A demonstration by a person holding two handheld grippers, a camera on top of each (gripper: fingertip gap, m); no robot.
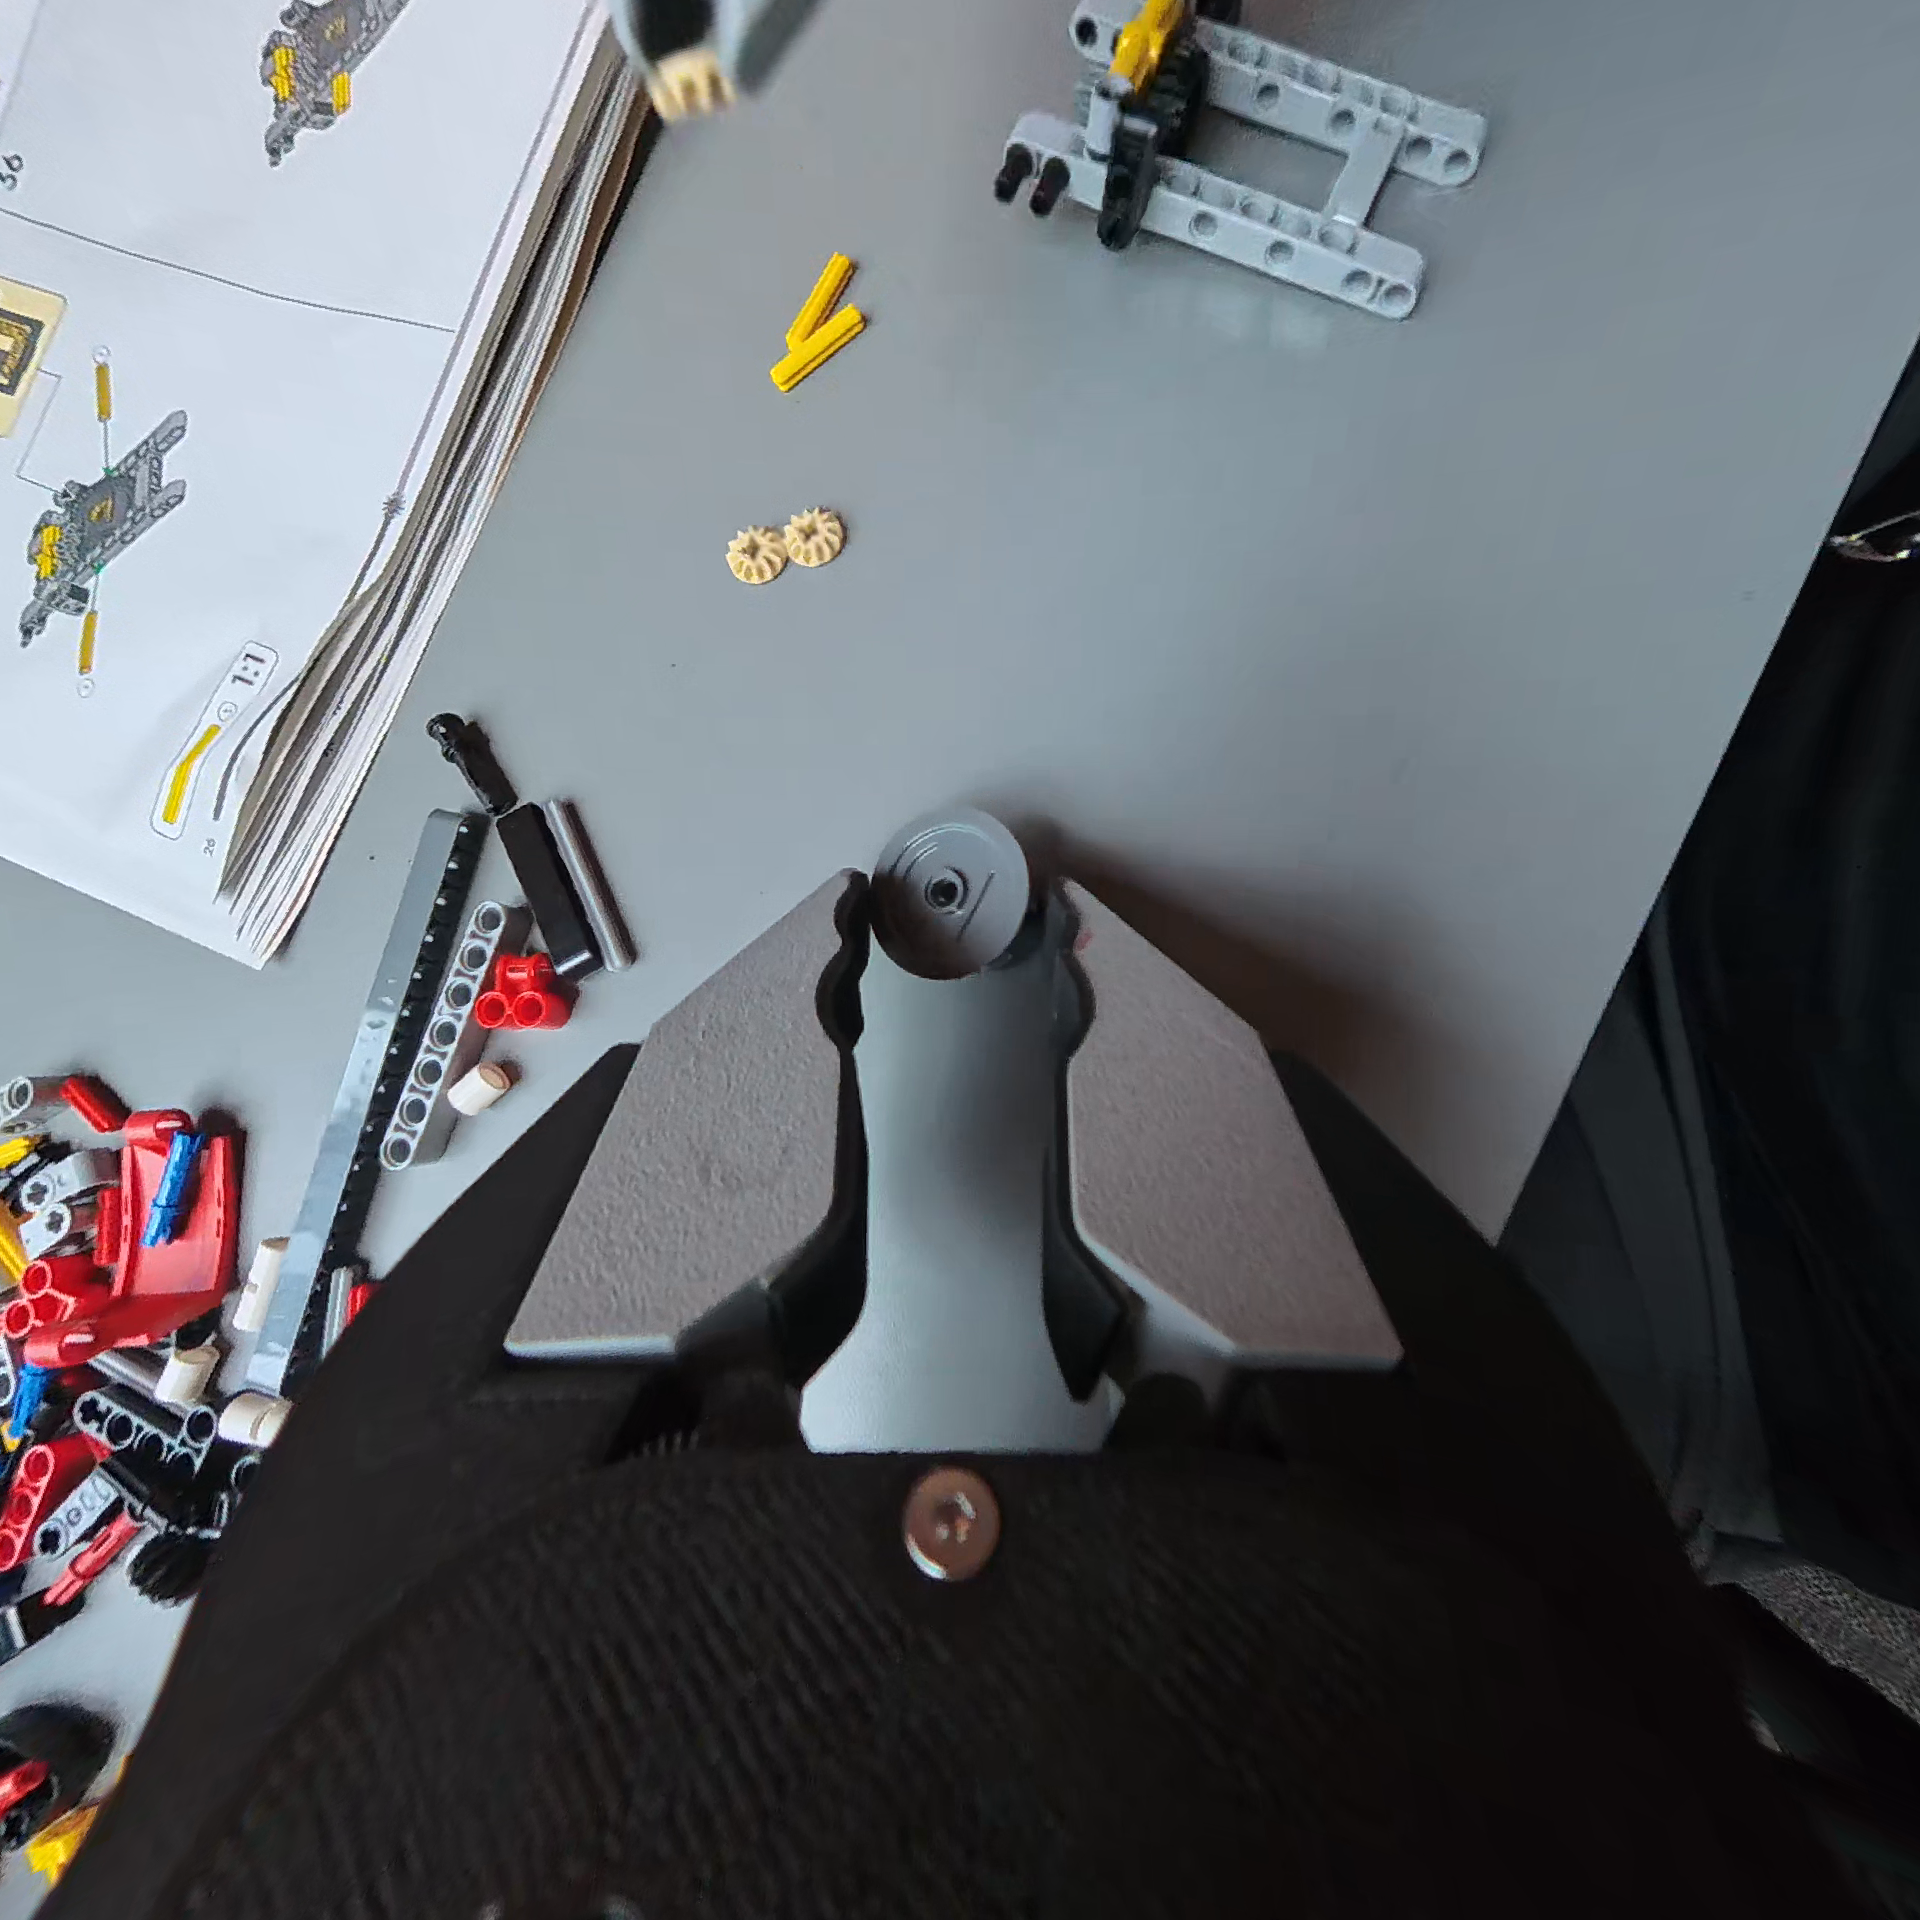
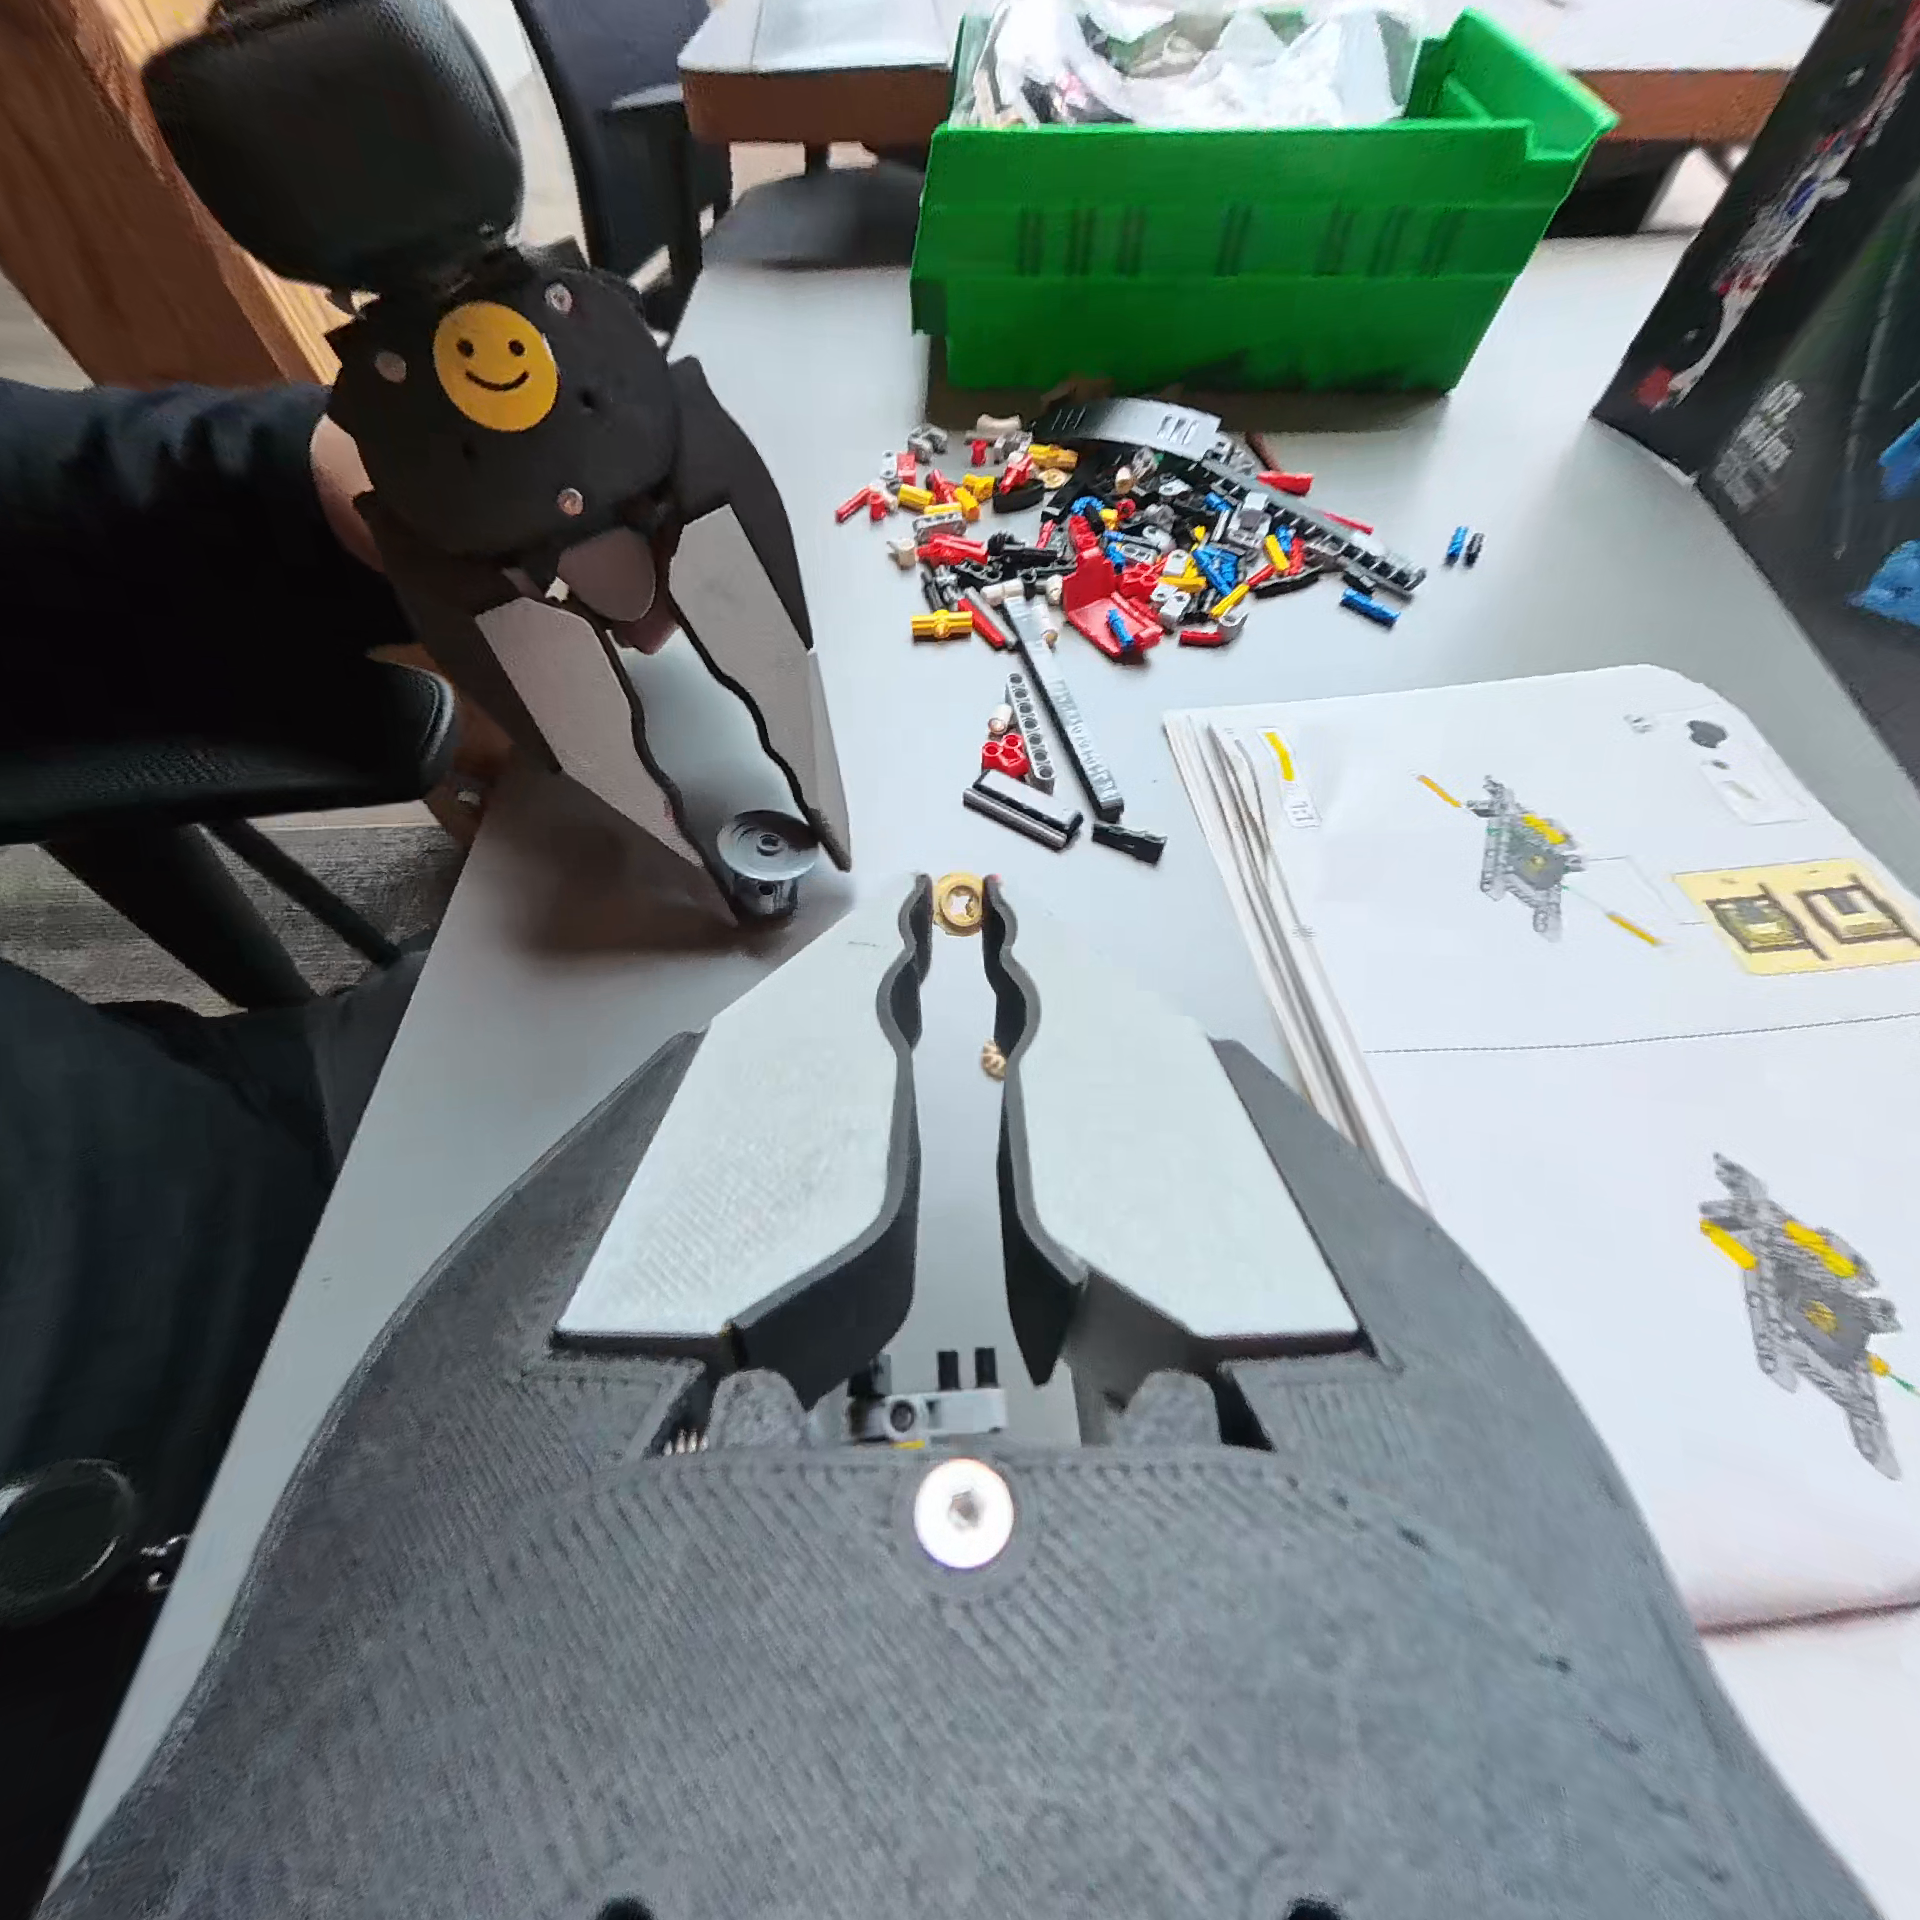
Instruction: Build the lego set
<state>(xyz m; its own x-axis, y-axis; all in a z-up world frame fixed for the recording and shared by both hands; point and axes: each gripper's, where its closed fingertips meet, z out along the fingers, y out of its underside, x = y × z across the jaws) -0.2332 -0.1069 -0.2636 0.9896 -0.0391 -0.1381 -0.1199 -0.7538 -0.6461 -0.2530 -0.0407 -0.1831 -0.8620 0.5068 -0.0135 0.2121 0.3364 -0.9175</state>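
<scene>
My left gripper (image 1: 951,909) is shut on a dark grey round Lego part (image 1: 951,888), low over the grey table (image 1: 1247,675) near its edge. In the right wrist view the left gripper (image 2: 790,883) and its round part (image 2: 764,844) show at the left. My right gripper (image 2: 958,902) is shut on a tan gear (image 2: 958,900) above the table. It shows blurred at the top of the left wrist view (image 1: 686,62). A light grey frame assembly (image 1: 1278,197) with black and yellow parts lies on the table. Two tan gears (image 1: 784,545) and two yellow axles (image 1: 821,322) lie loose.
An open instruction booklet (image 2: 1558,1091) lies to the right, also in the left wrist view (image 1: 208,416). A pile of loose parts (image 2: 1122,540) sits before a green bin (image 2: 1226,270). A dark box (image 2: 1808,291) stands at the far right. Long beams (image 1: 416,1039) lie by the pile. One gripper's finger ends stand about 11 centimeters off the other's.
</scene>
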